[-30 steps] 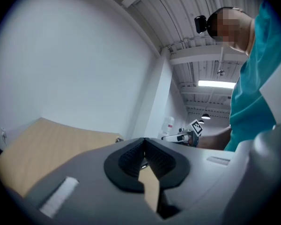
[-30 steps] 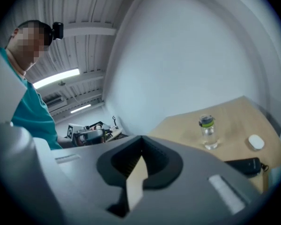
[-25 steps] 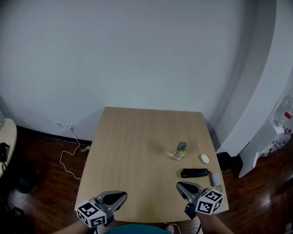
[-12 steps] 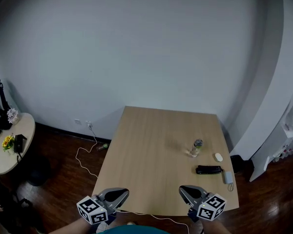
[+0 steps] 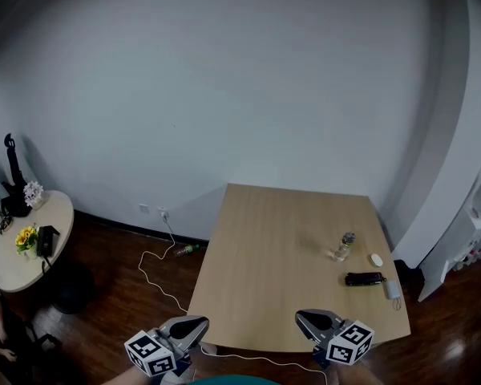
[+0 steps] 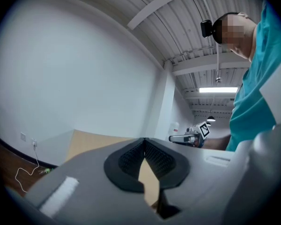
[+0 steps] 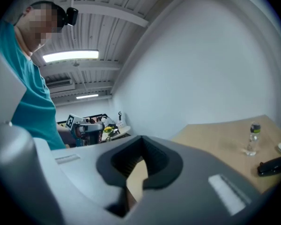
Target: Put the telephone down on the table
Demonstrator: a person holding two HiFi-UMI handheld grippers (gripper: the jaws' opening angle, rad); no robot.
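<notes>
Clenched empty at the rectangular light-wood table's (image 5: 272,239) near edge: left gripper (image 5: 194,325), right gripper (image 5: 309,321); likely idle, with the slim black telephone (image 5: 364,278) already flat on it.

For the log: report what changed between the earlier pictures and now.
The left tool and right tool pulled back to the table's near edge, and the view swung left. Both stayed shut and empty; the telephone and bottle lie where they were.
</notes>
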